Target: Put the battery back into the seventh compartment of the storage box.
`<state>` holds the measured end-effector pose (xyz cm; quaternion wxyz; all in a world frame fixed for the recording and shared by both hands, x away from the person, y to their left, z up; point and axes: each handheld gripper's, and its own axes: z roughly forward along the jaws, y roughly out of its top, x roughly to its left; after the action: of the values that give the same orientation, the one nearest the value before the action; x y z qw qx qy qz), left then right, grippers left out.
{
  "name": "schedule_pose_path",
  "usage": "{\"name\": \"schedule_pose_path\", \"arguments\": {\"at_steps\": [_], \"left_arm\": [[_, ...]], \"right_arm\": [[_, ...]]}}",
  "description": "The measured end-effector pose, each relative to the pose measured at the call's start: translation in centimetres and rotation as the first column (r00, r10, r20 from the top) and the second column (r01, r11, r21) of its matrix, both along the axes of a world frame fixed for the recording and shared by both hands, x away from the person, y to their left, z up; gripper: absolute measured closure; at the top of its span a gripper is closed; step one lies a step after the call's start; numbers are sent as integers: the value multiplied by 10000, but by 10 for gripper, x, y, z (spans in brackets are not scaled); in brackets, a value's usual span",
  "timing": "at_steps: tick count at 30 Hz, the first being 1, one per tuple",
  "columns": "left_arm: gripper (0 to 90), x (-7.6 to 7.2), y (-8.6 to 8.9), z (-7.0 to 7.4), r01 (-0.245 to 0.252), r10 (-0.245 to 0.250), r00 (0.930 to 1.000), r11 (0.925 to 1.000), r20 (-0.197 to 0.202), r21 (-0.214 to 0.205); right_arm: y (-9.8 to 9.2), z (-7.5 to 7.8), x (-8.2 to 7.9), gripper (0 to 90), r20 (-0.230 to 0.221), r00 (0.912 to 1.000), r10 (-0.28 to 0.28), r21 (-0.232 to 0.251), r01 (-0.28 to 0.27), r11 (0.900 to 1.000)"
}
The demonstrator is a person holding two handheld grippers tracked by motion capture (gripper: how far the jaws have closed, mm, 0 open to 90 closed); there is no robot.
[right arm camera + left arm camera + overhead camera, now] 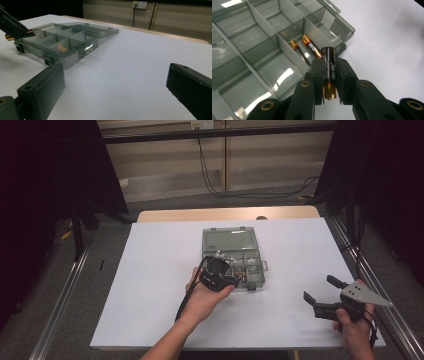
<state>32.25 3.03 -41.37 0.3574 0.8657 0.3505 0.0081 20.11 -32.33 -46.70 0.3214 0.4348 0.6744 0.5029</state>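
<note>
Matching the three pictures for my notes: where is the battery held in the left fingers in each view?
High view: hidden under the left gripper at the box's near edge.
Left gripper view: battery lower centre, clamped upright between the fingers.
Right gripper view: copper tip at far left, beside the box.
Shared landmark: the open grey box.

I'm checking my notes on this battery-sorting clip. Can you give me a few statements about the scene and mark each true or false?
1. The left gripper is shut on a battery. True.
2. The right gripper holds a battery too. False: its jaws stand open with nothing between them.
3. The organizer box has its lid closed. False: the lid lies open, behind the compartments.
4. Two batteries lie in one compartment of the box. True.
5. The box sits on bare wood. False: it rests on a white sheet covering the table.
</note>
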Motion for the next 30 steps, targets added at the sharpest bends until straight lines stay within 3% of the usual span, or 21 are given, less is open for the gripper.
{"name": "schedule_pose_path", "arguments": {"at_steps": [15, 30], "left_arm": [[771, 14, -16, 9, 102, -100, 9999, 9998, 117, -178], [770, 30, -19, -6, -350, 349, 9993, 9992, -103, -179]], "right_arm": [[-1, 1, -1, 12, 32, 10000, -67, 25, 67, 10000], [0, 0, -1, 12, -1, 10000, -57, -9, 57, 10000]]}}
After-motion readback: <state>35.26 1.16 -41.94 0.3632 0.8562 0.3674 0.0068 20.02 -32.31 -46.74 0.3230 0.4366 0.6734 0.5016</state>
